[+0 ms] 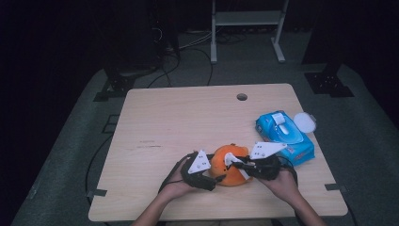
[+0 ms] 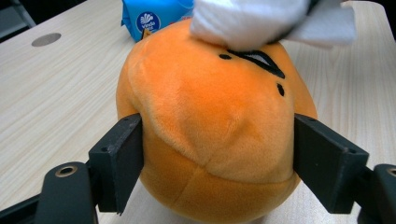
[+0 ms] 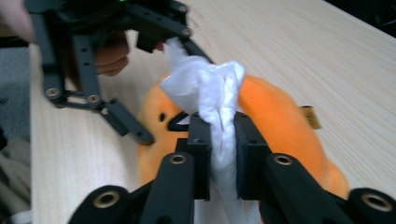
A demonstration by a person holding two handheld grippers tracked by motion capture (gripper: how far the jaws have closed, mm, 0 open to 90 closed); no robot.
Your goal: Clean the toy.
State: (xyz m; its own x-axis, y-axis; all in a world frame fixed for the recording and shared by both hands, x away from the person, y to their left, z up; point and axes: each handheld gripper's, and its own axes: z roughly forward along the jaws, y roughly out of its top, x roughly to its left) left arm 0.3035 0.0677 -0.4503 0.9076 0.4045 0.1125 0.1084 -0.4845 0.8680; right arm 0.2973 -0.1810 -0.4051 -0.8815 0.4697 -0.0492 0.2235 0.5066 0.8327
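The round orange plush toy, with a small black stitched face, sits on the wooden table just left of the blue wipes pack. The left gripper clamps its sides. The right gripper, pinching a white wipe, presses it onto the toy's face, partly hiding it.

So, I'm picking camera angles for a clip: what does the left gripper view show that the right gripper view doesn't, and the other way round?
Left gripper view alone: the blue wipes pack behind the toy, the round hole in the table, and the left tongs pressing on the toy's sides.

Right gripper view alone: the right tongs pinching the wipe, the toy's small side tag, and the person's left hand.

Both: the orange plush toy with its stitched face, the white wipe on it, and the wooden tabletop.
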